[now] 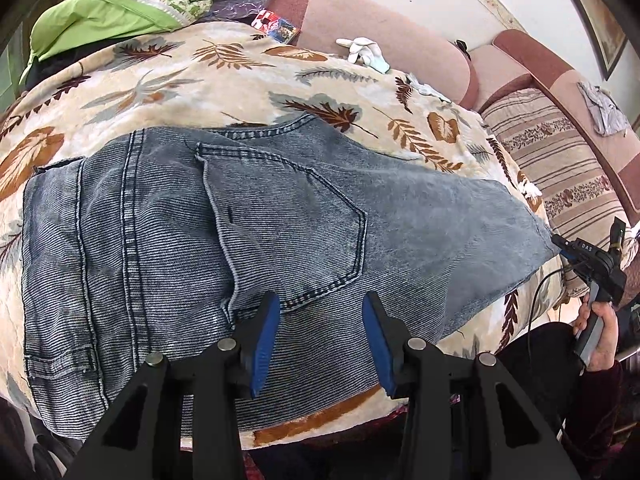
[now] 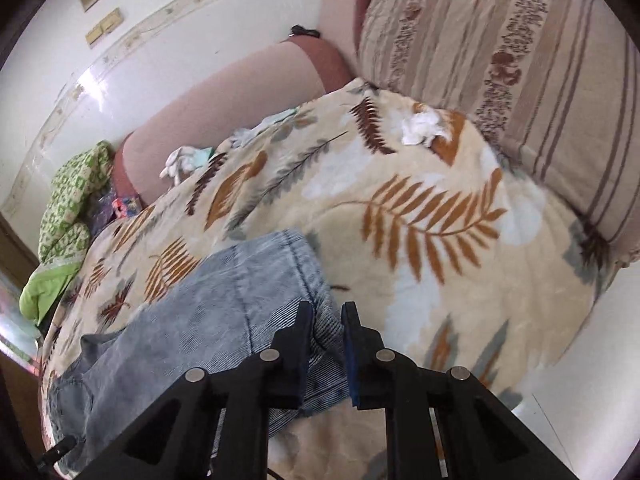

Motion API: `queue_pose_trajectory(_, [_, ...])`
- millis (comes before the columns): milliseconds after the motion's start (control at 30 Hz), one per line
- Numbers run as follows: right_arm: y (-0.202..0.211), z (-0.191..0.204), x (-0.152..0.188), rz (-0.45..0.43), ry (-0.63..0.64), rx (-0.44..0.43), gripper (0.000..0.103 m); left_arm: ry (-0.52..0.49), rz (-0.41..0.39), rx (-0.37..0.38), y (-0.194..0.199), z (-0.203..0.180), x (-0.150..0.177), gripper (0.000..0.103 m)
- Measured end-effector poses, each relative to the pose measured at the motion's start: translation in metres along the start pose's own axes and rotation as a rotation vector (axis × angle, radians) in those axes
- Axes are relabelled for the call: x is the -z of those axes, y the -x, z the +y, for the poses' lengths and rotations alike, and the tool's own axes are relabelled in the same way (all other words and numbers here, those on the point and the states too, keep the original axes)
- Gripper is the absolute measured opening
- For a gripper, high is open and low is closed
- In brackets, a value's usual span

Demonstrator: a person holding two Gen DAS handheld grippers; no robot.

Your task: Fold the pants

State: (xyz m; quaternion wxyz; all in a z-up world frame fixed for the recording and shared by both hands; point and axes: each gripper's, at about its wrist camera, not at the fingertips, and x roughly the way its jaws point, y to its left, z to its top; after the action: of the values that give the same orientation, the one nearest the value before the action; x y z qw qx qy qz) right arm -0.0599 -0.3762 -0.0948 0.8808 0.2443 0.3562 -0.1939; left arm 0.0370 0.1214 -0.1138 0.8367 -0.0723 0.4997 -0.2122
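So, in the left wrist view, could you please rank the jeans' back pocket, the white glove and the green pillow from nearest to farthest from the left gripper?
From the left gripper:
1. Back pocket of the jeans, just ahead of the open fingers.
2. White glove, far side, by the sofa back.
3. Green pillow, far left corner.
The glove and pillow are close to call.

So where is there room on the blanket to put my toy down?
Bare blanket lies between the jeans and the striped cushion, and another strip runs between the jeans and the sofa back. White gloves crowd the back edge; green bedding fills the far corner.
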Motion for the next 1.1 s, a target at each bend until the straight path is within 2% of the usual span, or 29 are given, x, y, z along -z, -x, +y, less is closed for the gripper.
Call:
queue_pose_trajectory(67, [-0.009,-0.011,-0.003,0.039,-0.025,0.01,0.016,-0.011,0.005,0.0,-0.002,-0.003,0.0,0.044])
queue_pose_trajectory(133, [-0.022,-0.021,-0.002,0.131,-0.067,-0.018,0.017,-0.023,0.007,-0.004,-0.004,-0.006,0.0,0.044])
queue_pose_trajectory(233, [-0.023,-0.039,-0.005,0.172,-0.157,-0.044,0.018,-0.033,0.015,-0.015,-0.005,-0.008,-0.001,0.044])
queue_pose_trajectory(300, [-0.018,-0.05,-0.01,0.164,-0.191,0.01,0.018,-0.046,0.021,-0.024,-0.008,-0.01,0.0,0.044])
queue_pose_trajectory(333, [-0.012,-0.056,-0.013,0.129,-0.214,0.025,0.02,-0.057,0.026,-0.036,-0.01,-0.012,0.001,0.044])
queue_pose_trajectory(433, [-0.001,-0.058,-0.018,0.067,-0.243,-0.064,0.02,-0.072,0.043,-0.059,-0.018,-0.016,0.002,0.044])
queue_pose_trajectory(533, [-0.007,-0.028,-0.017,0.096,-0.169,-0.157,0.02,-0.107,0.049,-0.092,-0.02,-0.023,0.004,0.046])
queue_pose_trajectory(633, [-0.023,0.01,-0.008,0.164,-0.076,-0.214,0.02,-0.142,0.061,-0.12,-0.022,-0.029,0.006,0.047])
queue_pose_trajectory(700, [-0.039,0.03,0.002,0.225,-0.011,-0.195,0.02,-0.155,0.066,-0.135,-0.021,-0.032,0.007,0.048])
queue_pose_trajectory(767, [-0.062,0.042,0.016,0.333,0.063,-0.159,0.022,-0.157,0.07,-0.145,-0.022,-0.033,0.006,0.048])
queue_pose_trajectory(800, [-0.068,0.043,0.022,0.351,0.07,-0.152,0.022,-0.157,0.071,-0.149,-0.022,-0.035,0.004,0.048])
queue_pose_trajectory(967, [-0.054,0.034,0.011,0.265,0.033,-0.206,0.023,-0.196,0.038,-0.146,-0.021,-0.055,-0.011,0.049])
queue_pose_trajectory(1000, [-0.052,0.033,0.011,0.254,0.032,-0.21,0.022,-0.211,0.024,-0.145,-0.021,-0.062,-0.014,0.051])
queue_pose_trajectory(1067, [-0.051,0.033,0.011,0.252,0.031,-0.242,0.022,-0.229,0.012,-0.146,-0.027,-0.073,-0.018,0.064])
queue_pose_trajectory(1100, [-0.051,0.035,0.012,0.255,0.042,-0.249,0.022,-0.235,0.017,-0.15,-0.033,-0.078,-0.019,0.065])
